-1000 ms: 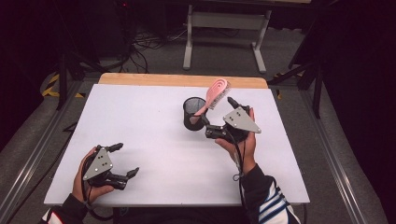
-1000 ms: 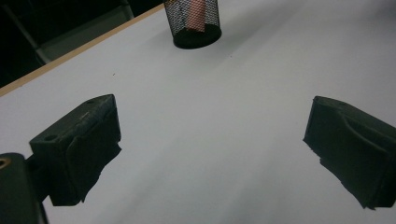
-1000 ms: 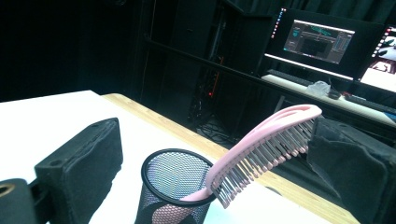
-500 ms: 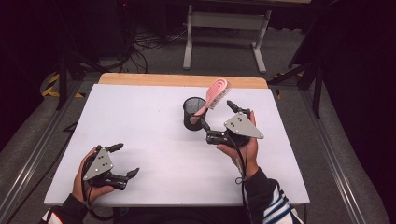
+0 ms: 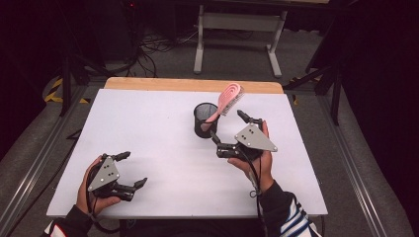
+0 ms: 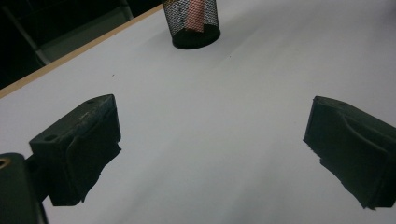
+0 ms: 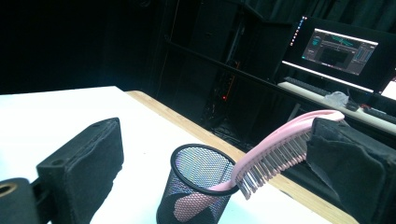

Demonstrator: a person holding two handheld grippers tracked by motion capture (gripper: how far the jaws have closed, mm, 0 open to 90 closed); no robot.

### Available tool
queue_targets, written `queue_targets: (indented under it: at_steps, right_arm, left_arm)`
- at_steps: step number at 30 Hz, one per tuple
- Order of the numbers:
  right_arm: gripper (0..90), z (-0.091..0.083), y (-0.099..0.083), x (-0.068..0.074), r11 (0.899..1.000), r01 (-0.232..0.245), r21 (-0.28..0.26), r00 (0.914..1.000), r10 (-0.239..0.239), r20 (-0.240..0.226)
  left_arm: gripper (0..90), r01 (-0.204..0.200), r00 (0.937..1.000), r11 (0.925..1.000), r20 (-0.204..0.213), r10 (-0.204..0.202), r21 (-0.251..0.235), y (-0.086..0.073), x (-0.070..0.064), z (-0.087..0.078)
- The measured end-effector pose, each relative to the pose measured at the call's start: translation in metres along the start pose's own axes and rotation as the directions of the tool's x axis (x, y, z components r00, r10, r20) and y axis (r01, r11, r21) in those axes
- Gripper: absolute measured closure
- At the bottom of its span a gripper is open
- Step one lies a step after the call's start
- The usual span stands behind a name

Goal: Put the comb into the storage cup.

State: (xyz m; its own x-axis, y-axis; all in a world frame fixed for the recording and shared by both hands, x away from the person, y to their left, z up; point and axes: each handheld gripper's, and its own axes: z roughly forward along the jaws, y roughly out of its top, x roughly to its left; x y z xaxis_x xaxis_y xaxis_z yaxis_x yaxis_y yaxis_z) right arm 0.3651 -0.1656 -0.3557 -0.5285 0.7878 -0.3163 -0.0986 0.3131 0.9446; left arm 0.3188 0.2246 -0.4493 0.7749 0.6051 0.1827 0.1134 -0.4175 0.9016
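Grippers, two: left gripper (image 5: 129, 169) near the front left corner of the white rectangular table (image 5: 148, 118), jaws spread wide over bare tabletop, nothing between them; right gripper (image 5: 228, 128) right of centre, just beside the cup, jaws also wide apart and gripping nothing. Black wire-mesh cylindrical cup (image 5: 205, 120), one, upright toward the far middle of the table. Pink plastic hairbrush (image 5: 226, 100), one, handle down inside the cup, bristled head leaning out over the rim toward the far right. From the right gripper view, same mesh cup (image 7: 201, 191) low between the two black jaws, pink brush (image 7: 275, 154) slanting up to the right-hand jaw, head close against that jaw's pad; touching or only overlapping, cannot tell. From the left gripper view, cup (image 6: 192, 23) well apart at the top, pink handle visible through the mesh. Hands, two, one around each gripper; striped sleeve at the right wrist. One lit computer monitor (image 7: 340, 51) beyond the table's wooden far edge.
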Motion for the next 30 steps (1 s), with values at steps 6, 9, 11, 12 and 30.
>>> queue_targets:
  at_steps: [6, 9, 11, 12, 30]
  right_arm:
    - [4.9, -0.003, -0.001, 0.003, 1.000, 0.014, -0.002, 0.9999, -0.014, -0.007]
    - [4.9, -0.004, -0.002, 0.004, 1.000, 0.025, 0.003, 0.9996, -0.025, -0.011]
    - [4.9, -0.004, -0.003, 0.005, 1.000, 0.027, 0.005, 0.9996, -0.027, -0.012]
    - [4.9, -0.005, -0.003, 0.005, 1.000, 0.029, 0.007, 0.9994, -0.029, -0.019]
    - [4.9, -0.015, -0.014, 0.011, 0.999, 0.043, 0.017, 0.9979, -0.042, -0.049]
  left_arm:
    - [4.5, -0.002, 1.0000, 1.0000, -0.001, 0.002, 0.000, 0.000, 0.000, 0.000]
    - [4.5, -0.003, 1.0000, 1.0000, 0.000, 0.003, 0.001, 0.000, 0.000, 0.000]
    - [4.5, -0.003, 1.0000, 1.0000, 0.000, 0.003, 0.001, 0.000, 0.000, 0.000]
    - [4.5, -0.005, 1.0000, 1.0000, 0.000, 0.005, 0.002, 0.000, 0.000, 0.000]
    - [4.5, -0.005, 1.0000, 1.0000, 0.003, 0.005, 0.002, 0.000, -0.001, 0.001]
